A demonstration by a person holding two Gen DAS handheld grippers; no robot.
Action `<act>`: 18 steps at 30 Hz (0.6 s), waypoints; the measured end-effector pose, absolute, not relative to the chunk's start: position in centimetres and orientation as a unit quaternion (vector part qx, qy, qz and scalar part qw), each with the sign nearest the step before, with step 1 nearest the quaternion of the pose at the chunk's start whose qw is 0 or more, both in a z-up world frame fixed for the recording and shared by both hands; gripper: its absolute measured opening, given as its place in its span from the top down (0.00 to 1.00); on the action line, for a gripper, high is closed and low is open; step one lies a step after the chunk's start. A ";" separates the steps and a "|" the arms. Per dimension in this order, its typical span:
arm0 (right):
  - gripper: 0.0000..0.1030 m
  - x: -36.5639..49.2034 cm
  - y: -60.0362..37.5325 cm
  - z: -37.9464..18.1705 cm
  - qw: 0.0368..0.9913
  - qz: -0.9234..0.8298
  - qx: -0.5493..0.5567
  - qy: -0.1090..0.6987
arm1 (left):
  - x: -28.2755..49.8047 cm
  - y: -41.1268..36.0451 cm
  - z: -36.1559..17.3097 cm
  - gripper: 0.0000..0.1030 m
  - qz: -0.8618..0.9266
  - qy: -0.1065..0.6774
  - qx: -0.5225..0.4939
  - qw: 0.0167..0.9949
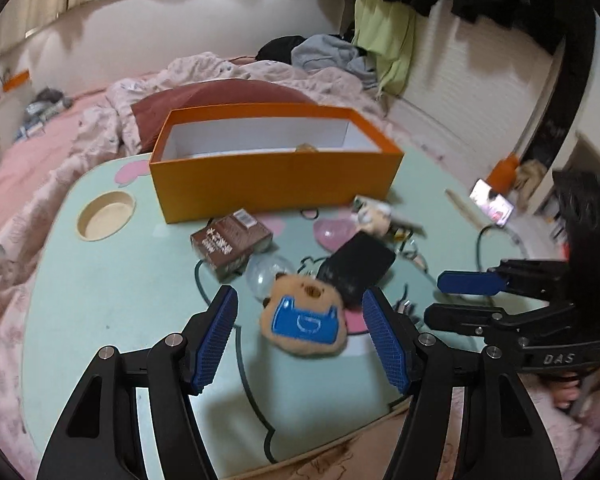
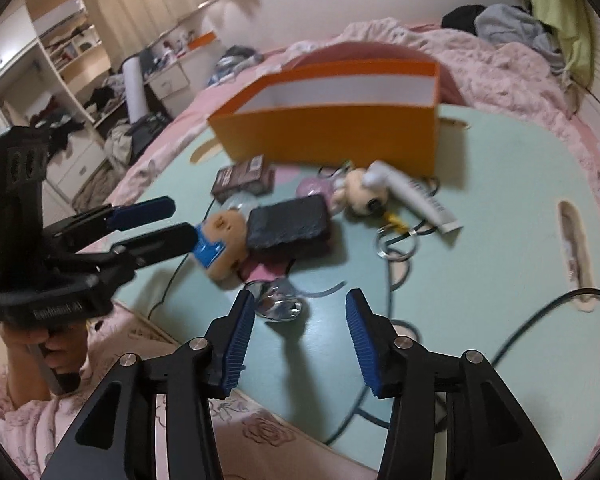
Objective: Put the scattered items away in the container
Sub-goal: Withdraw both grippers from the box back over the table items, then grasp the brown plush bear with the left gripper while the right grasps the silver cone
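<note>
The left gripper (image 1: 300, 336) and right gripper (image 2: 300, 334) both gaped empty — one orange box (image 1: 276, 176), one bear plush (image 1: 304, 316), one black pouch (image 1: 356, 268), one brown carton (image 1: 230, 242).

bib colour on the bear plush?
Blue bib on the tan bear plush; clearest in the left wrist view.

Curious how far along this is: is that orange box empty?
Nearly empty: the orange box shows bare white walls, with one small tan item's top visible inside.

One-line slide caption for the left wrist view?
Open left gripper framing a bear plush on the green table, orange box behind.
</note>
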State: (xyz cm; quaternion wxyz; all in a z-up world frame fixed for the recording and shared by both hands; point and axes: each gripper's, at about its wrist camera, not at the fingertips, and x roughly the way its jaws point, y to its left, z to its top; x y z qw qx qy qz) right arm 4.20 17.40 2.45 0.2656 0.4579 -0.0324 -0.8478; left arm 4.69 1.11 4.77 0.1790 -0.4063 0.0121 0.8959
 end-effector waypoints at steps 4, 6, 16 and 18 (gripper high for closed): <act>0.55 4.8 15.5 2.2 0.270 -0.849 0.454 0.011 | 4.6 1.8 3.9 0.36 0.890 0.022 -0.419 0.179; 0.55 4.9 14.9 2.1 0.272 -0.849 0.452 0.026 | 4.4 2.0 3.4 0.37 0.889 0.024 -0.422 0.176; 0.55 3.9 13.0 1.3 0.295 -0.836 0.461 0.041 | 3.9 1.6 2.4 0.55 0.886 0.007 -0.430 0.175; 0.67 3.7 12.8 0.9 0.298 -0.832 0.466 0.037 | 3.8 1.3 2.2 0.56 0.885 -0.004 -0.430 0.178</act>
